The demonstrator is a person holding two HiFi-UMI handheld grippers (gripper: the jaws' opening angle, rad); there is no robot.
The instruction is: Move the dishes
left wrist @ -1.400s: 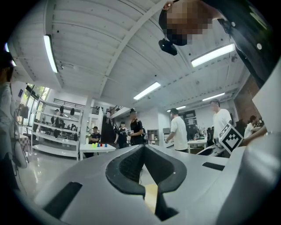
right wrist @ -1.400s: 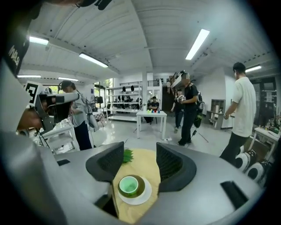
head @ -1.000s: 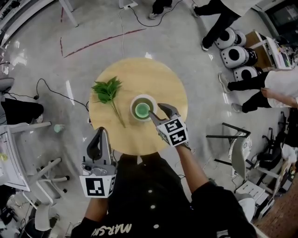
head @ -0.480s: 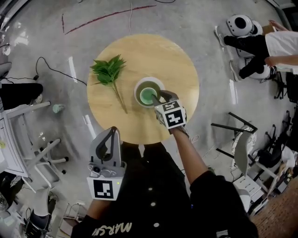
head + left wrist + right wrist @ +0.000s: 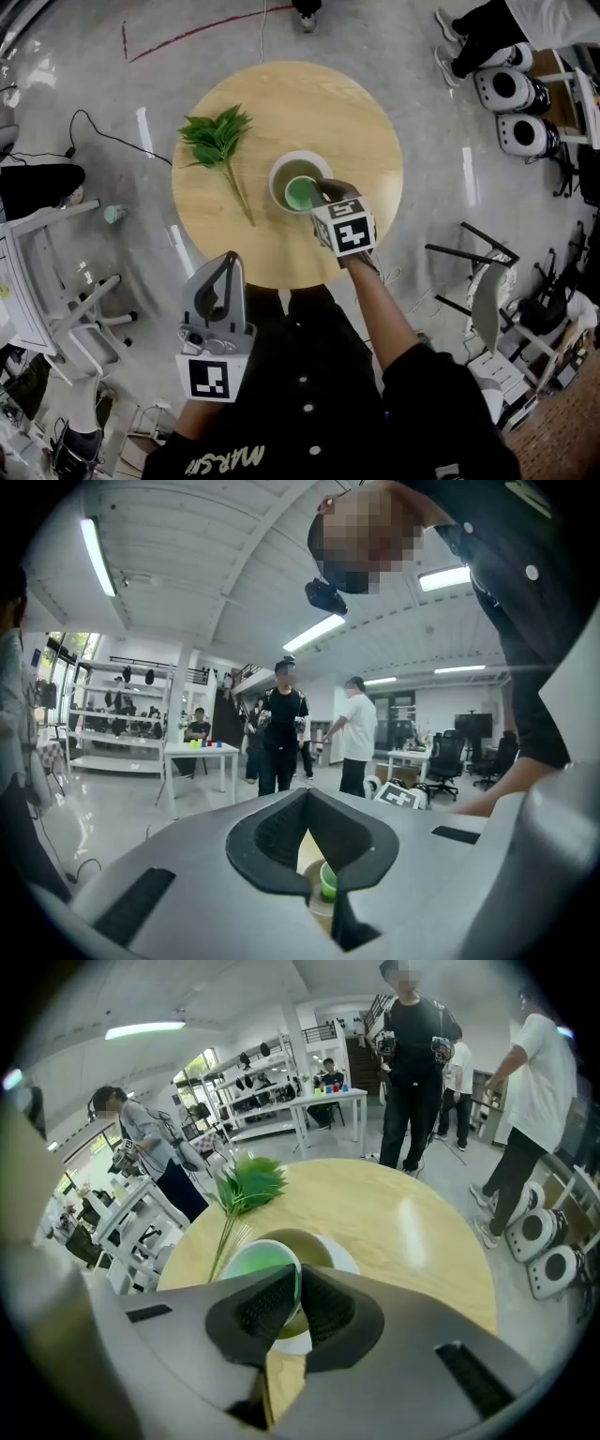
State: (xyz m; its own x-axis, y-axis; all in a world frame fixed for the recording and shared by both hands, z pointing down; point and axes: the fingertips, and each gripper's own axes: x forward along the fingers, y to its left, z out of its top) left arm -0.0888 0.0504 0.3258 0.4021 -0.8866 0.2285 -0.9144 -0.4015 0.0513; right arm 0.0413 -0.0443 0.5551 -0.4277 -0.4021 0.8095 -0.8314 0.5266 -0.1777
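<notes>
On the round wooden table (image 5: pixel 347 112) a green cup (image 5: pixel 298 195) sits inside a white dish (image 5: pixel 282 167) with an olive inside. My right gripper (image 5: pixel 317 191) reaches down over the dish from the near side. Its jaws have just been closing and now clamp the green cup (image 5: pixel 251 1267) by its near rim, one pad inside and one outside, as the right gripper view (image 5: pixel 298 1299) shows. My left gripper (image 5: pixel 225 258) hangs shut and empty off the table's near edge, by my body; through the left gripper (image 5: pixel 325 912) the cup (image 5: pixel 328 881) shows.
A green leafy sprig (image 5: pixel 217 141) lies on the table left of the dish. White chairs (image 5: pixel 66 281) stand at the left, a folding stand (image 5: pixel 473 281) at the right, white round units (image 5: pixel 511 89) and people's legs at the top right. A cable (image 5: pixel 103 141) runs across the floor.
My right gripper has come down onto the cup and its jaws have shut on the rim. My left gripper has sunk slightly.
</notes>
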